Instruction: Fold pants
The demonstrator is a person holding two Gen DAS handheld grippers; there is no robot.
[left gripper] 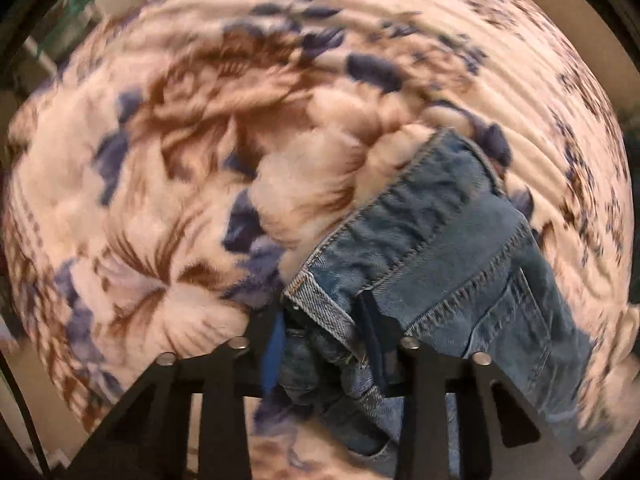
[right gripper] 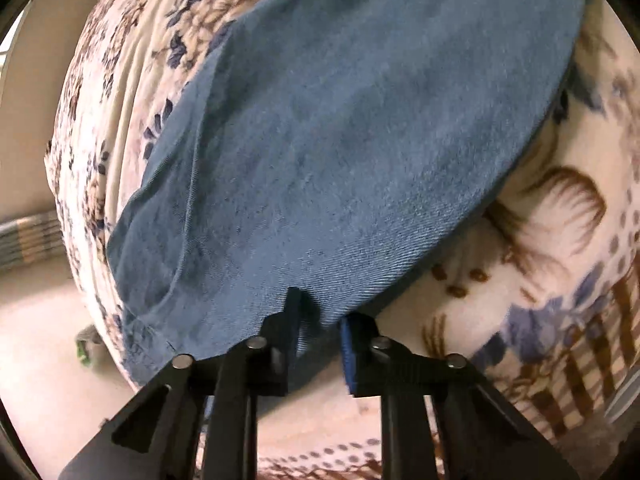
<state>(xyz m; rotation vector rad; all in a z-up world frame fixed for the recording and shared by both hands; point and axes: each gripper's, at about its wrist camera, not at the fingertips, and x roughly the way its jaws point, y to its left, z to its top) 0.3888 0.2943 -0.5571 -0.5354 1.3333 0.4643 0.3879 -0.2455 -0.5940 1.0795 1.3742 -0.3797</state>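
The pants are blue denim jeans. In the left wrist view their waistband and a back pocket [left gripper: 448, 240] hang from my left gripper [left gripper: 324, 336], which is shut on the bunched waistband above the floral blanket [left gripper: 160, 152]. In the right wrist view a broad flat leg of the jeans [right gripper: 352, 120] stretches away from my right gripper [right gripper: 320, 320], which is shut on the leg's near edge. The view from the left wrist is blurred by motion.
The bed's floral blanket [right gripper: 560, 240], cream with brown and blue flowers, fills both views. Pale floor [right gripper: 36, 340] and a striped mat [right gripper: 28, 240] lie to the left of the bed in the right wrist view.
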